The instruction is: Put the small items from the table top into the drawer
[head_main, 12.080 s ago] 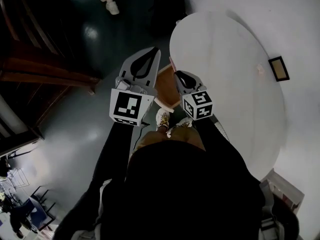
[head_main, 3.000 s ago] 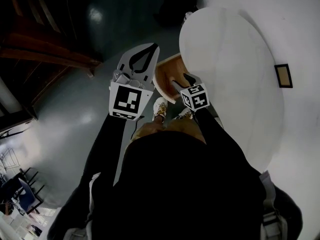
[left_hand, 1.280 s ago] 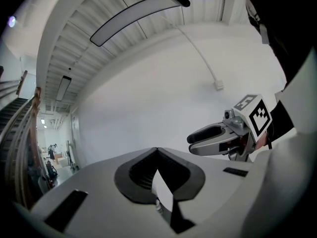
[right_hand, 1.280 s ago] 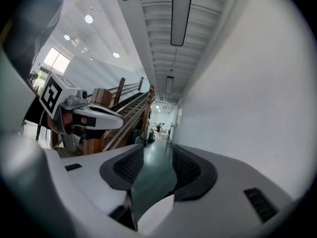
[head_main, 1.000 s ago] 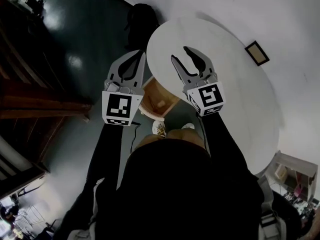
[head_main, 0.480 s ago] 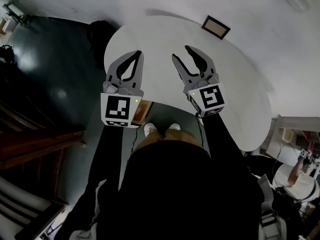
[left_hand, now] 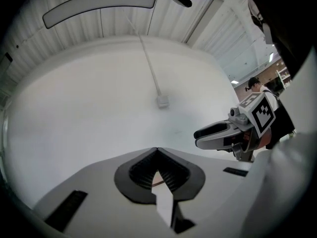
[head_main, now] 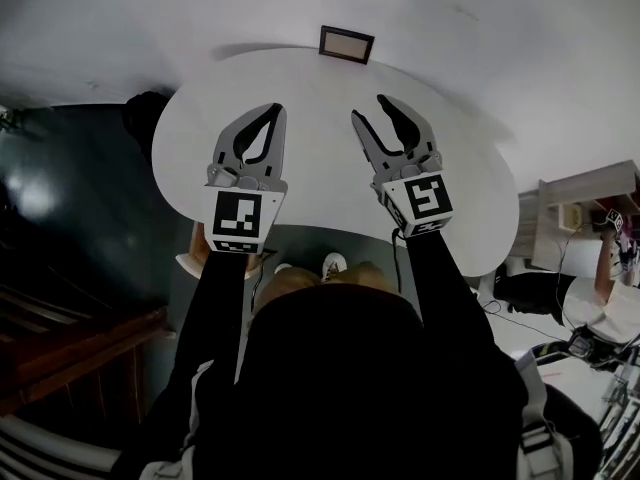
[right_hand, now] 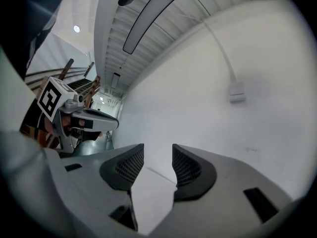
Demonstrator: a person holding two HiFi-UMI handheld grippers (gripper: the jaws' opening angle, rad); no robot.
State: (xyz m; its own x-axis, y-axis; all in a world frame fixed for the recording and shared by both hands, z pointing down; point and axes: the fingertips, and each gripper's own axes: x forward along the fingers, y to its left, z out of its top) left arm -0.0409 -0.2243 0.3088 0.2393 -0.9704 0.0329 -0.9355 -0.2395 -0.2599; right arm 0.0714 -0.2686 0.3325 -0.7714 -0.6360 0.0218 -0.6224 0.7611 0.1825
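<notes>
A round white table (head_main: 330,183) lies straight ahead in the head view. One small item, a dark-framed tan rectangle (head_main: 346,44), rests at its far edge. My left gripper (head_main: 265,116) hovers over the table's left half, its jaws shut tip to tip with nothing in them; the left gripper view (left_hand: 157,150) confirms this. Over the right half my right gripper (head_main: 376,111) is open and empty, and a clear gap shows in the right gripper view (right_hand: 157,156). A tan piece that may be the drawer (head_main: 192,261) shows under the table's near left edge.
A white wall with a small box on a cable (left_hand: 162,102) stands behind the table. A dark bag (head_main: 146,118) sits on the dark floor at left. Brown wooden furniture (head_main: 80,348) is at lower left. White shelving (head_main: 585,213) and a person (head_main: 612,303) are at right.
The view has swung round: the table and framed item have shifted from upper right to straight ahead. Both grippers now reach over the table top. The jaws are unchanged.
</notes>
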